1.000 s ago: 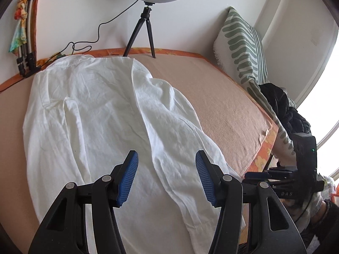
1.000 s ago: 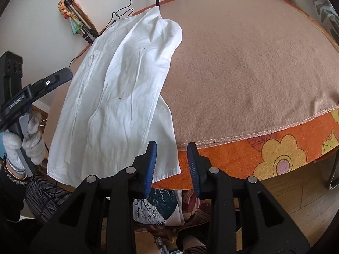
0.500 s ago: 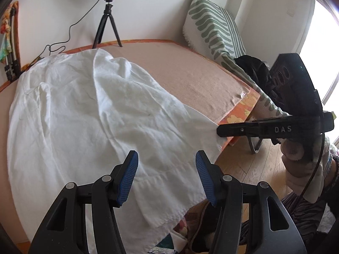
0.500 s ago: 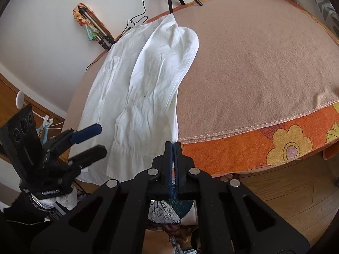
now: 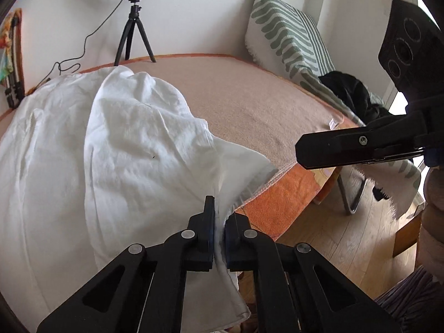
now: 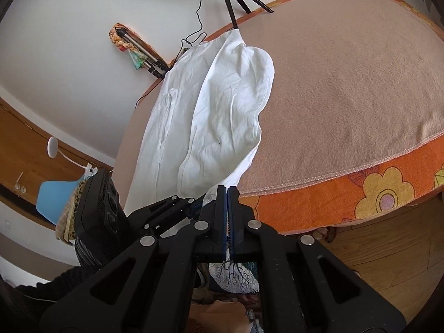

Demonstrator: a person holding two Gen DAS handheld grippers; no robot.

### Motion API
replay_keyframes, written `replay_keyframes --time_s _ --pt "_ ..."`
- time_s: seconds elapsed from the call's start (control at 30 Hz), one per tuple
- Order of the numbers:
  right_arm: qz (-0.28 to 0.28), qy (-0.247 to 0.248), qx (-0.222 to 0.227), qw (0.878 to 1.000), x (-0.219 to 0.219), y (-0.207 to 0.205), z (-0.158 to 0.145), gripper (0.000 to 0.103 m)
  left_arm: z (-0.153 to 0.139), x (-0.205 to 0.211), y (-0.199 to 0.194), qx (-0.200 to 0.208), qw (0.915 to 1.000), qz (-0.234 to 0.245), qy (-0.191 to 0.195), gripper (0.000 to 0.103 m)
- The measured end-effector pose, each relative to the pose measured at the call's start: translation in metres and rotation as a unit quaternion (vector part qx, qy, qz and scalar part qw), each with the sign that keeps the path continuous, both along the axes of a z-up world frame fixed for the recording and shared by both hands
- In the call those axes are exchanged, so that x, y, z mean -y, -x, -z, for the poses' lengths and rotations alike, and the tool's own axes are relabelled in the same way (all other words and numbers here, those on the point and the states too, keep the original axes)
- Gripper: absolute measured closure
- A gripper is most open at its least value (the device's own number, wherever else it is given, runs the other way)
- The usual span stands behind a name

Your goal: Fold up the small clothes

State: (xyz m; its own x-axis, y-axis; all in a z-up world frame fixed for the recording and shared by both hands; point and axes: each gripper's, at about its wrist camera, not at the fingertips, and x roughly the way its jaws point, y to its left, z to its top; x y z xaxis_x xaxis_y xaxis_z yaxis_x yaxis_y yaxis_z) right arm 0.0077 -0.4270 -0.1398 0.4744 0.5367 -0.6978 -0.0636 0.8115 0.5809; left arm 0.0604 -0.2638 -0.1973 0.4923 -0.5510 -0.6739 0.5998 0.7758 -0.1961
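Observation:
A white garment [image 5: 116,149] lies lengthwise on the tan blanket [image 5: 249,102], its near end hanging over the bed's front edge. It also shows in the right wrist view [image 6: 222,116]. My left gripper [image 5: 219,222] is shut on the garment's near hem, with cloth pinched between its fingers. My right gripper [image 6: 227,194] is shut, its tips at the garment's near right corner by the bed edge; I cannot make out cloth between them. In the left wrist view the right gripper [image 5: 302,152] shows from the side, off to the right of the cloth.
A ring light on a tripod [image 5: 136,36] stands at the far edge by the wall. A striped pillow [image 5: 285,36] and dark clothes [image 5: 352,97] lie at the right. The orange flowered bedspread [image 6: 360,194] hangs above the wooden floor [image 6: 388,255].
My left gripper closed on the garment's near hem and pulled it up at the bed edge. My right gripper shut a second ago and stays shut at the near corner.

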Motion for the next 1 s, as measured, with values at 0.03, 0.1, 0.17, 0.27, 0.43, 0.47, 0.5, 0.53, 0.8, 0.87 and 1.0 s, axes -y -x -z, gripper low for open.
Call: replay_keyframes --time_s 0.03,0.1,0.17,0.27,0.43,0.47,0.5,0.53,0.8,0.87,1.0 --pt "-0.002 0.000 0.006 1.000 0.002 -0.003 -0.004 0.101 -0.001 -0.004 0.001 0.002 0.9999 -0.006 0.008 0.099" --pt "0.000 0.025 0.015 1.000 0.009 -0.016 -0.011 0.098 -0.005 -0.009 0.004 0.005 0.9996 -0.013 0.023 0.099" --pt "0.010 0.052 0.023 0.998 0.020 -0.041 -0.018 0.083 -0.009 -0.013 0.006 0.003 0.9991 -0.019 0.037 0.099" --pt "0.019 0.045 0.032 0.998 0.037 -0.092 -0.020 0.053 -0.018 -0.020 0.008 0.007 0.9979 -0.033 0.056 0.099" --pt "0.015 0.037 0.005 0.999 0.037 -0.193 0.011 0.052 -0.029 -0.026 0.011 0.019 0.9956 -0.052 0.075 0.099" --pt "0.016 0.021 -0.009 1.000 0.035 -0.211 0.022 0.052 -0.029 -0.027 0.012 0.021 0.9950 -0.057 0.080 0.099" --pt "0.011 0.000 -0.023 1.000 0.033 -0.226 0.033 0.052 -0.030 -0.028 0.013 0.021 0.9946 -0.060 0.082 0.099" --pt "0.002 -0.016 -0.037 0.999 0.029 -0.239 0.043 0.052 -0.029 -0.028 0.012 0.019 0.9944 -0.062 0.083 0.099" --pt "-0.024 0.046 -0.038 0.998 -0.017 -0.279 0.039 0.096 -0.018 -0.033 0.011 -0.013 0.9885 -0.083 0.125 0.099" --pt "-0.039 0.091 -0.033 0.995 -0.037 -0.285 0.021 0.097 -0.015 -0.040 0.012 -0.024 0.9844 -0.095 0.146 0.099" --pt "-0.082 0.210 -0.016 0.974 -0.096 -0.290 -0.012 0.097 -0.014 -0.061 0.014 -0.033 0.9785 -0.115 0.168 0.099"
